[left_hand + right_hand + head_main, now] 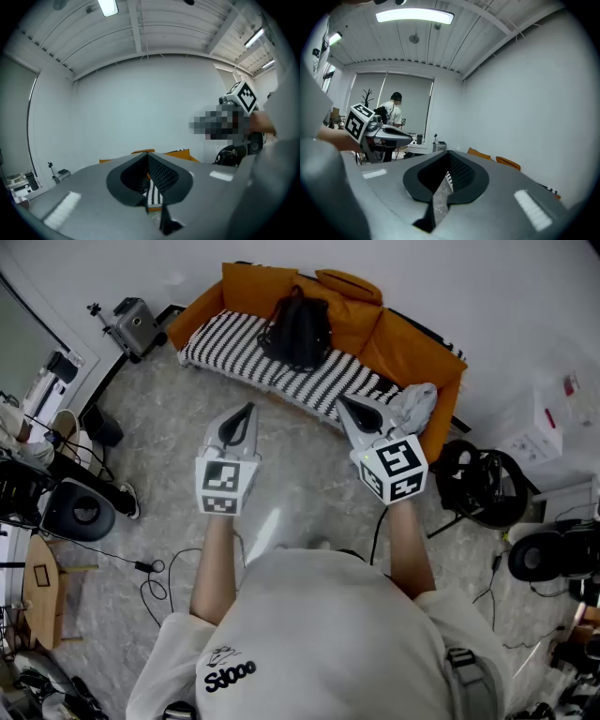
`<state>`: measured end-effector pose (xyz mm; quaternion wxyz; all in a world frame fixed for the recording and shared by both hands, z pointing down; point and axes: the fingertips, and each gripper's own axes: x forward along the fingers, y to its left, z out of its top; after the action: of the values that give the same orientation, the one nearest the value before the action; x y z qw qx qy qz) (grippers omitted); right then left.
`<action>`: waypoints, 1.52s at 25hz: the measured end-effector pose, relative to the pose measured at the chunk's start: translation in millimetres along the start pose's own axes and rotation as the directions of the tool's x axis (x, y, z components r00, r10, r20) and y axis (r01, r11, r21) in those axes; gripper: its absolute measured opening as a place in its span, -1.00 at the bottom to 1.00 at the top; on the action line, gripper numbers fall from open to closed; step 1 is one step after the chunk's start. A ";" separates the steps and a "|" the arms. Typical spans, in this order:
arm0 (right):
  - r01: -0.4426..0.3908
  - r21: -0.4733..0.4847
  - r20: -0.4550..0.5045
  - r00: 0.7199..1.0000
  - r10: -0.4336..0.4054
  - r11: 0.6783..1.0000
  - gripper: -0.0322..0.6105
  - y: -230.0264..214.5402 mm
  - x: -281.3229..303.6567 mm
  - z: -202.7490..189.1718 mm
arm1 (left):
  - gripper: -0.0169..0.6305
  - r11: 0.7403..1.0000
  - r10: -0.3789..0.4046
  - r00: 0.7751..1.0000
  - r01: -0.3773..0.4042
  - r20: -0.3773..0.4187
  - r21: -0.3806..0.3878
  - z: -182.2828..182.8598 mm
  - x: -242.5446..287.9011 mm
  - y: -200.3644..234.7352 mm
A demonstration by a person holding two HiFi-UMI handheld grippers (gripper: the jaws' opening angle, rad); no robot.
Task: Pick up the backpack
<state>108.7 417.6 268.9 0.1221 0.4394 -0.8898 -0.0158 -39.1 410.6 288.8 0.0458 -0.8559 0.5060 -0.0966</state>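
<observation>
Your left gripper (246, 411) and right gripper (342, 404) both have jaws together, nothing between them. You hold them side by side over the floor (169, 484), tips toward the orange sofa (412, 352). The black backpack (298, 329) sits on the sofa's striped cover (225, 338), against the back cushions, well apart from both tips.

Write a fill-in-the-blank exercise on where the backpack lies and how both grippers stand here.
The black fabric backpack rests on the orange sofa, on its black-and-white ____ cover.
The left gripper and the right gripper both have their jaws ____, with nothing between them.
Both grippers hang over the grey marbled floor, ____ of them touching the backpack.
In the head view, a crumpled pale grey cloth lies at the sofa's ____ end.
Missing: striped; shut; neither; right.
</observation>
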 end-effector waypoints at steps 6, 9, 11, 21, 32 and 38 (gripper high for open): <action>0.013 0.041 0.034 0.999 -0.014 0.999 -0.89 -9.6 -9.1 -0.8 | -0.92 1.000 -0.026 1.000 0.026 0.018 0.004 5.3 3.6 -17.3; 0.006 0.088 0.073 0.997 -0.012 0.996 -0.89 -14.0 -12.4 3.7 | -0.92 1.000 -0.022 0.999 0.022 0.024 0.010 9.7 4.1 -21.0; -0.003 0.106 0.086 0.996 -0.007 0.994 -0.89 -18.1 -15.0 3.5 | -0.92 1.000 -0.008 1.000 0.007 0.018 0.012 11.4 6.5 -23.6; -0.043 0.028 0.048 0.998 0.042 0.999 -0.89 -38.5 -15.5 -11.3 | -0.92 1.000 0.015 1.000 -0.015 0.024 0.011 18.1 22.0 -40.4; -0.114 0.069 0.086 0.990 0.108 0.991 -0.89 -74.8 -21.3 -11.2 | -0.92 0.997 0.077 0.997 -0.077 0.011 -0.005 26.5 46.5 -71.8; -0.110 0.062 0.077 0.991 0.105 0.992 -0.89 -83.2 -19.6 -13.6 | -0.92 0.996 0.083 0.996 -0.082 0.013 -0.042 23.2 55.2 -73.3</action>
<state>188.0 383.0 266.8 0.0754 0.3936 -0.9162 0.0043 54.6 397.3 285.6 0.0356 -0.8356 0.5425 -0.0780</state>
